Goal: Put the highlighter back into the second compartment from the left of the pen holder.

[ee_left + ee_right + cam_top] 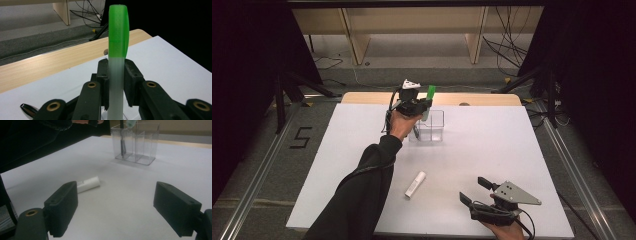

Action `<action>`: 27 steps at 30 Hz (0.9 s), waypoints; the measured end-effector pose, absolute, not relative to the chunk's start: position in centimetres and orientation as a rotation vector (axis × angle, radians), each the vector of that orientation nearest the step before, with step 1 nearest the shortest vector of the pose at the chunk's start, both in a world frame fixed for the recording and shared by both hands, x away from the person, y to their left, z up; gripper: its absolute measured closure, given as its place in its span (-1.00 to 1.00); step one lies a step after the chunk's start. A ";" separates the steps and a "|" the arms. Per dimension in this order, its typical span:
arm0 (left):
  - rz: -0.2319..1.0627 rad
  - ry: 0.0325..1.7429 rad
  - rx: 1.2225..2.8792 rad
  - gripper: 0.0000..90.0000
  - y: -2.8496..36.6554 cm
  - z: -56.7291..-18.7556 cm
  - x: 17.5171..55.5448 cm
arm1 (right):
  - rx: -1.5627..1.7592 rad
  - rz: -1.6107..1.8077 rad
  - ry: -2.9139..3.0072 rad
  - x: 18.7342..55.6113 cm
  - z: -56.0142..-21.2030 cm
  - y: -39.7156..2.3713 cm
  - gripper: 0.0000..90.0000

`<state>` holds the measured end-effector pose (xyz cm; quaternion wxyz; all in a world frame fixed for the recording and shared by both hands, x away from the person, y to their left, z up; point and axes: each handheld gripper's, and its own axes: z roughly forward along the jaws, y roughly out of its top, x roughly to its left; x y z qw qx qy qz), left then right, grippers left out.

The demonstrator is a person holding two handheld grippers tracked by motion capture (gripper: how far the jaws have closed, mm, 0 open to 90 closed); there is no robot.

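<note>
- The left gripper (421, 106) was held over the far middle of the white bench (492, 150), right above the clear organizer (428, 125).
- Its fingers (103, 75) were clamped on a green-and-white tube (117, 62), one pad on each side of the pale lower half.
- The tube stood upright, green end on top; its lower end dropped out of sight below the fingers in the left gripper view, so I could not tell whether it touched the organizer's floor.
- In the high view, the tube's green top (431, 92) rose just above the organizer's rim at its left side.
- The organizer was a see-through box with dividers, and a dark slim thing (122, 145) stood in its left compartment.
- The right gripper (476, 191) rested low at the near right of the bench, fingers (62, 205) wide apart with nothing between them.
- A white cylinder (415, 184) lay on its side on the bench, near the right gripper and well apart from the organizer.
</note>
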<state>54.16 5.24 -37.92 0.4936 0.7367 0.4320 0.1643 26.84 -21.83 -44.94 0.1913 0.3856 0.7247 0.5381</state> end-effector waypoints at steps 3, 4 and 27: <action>0.403 1.053 1.787 0.70 5.2 -38.3 54.2 | 1.080 1.513 2.036 26.8 -45.0 -21.8 -0.54; 0.407 1.055 1.788 0.70 5.2 -38.4 54.2 | 1.078 1.512 2.036 26.8 -44.9 -21.8 -0.54; 0.425 1.075 1.813 0.70 4.9 -40.2 54.0 | 1.064 1.502 2.059 26.8 -45.1 -21.6 -0.54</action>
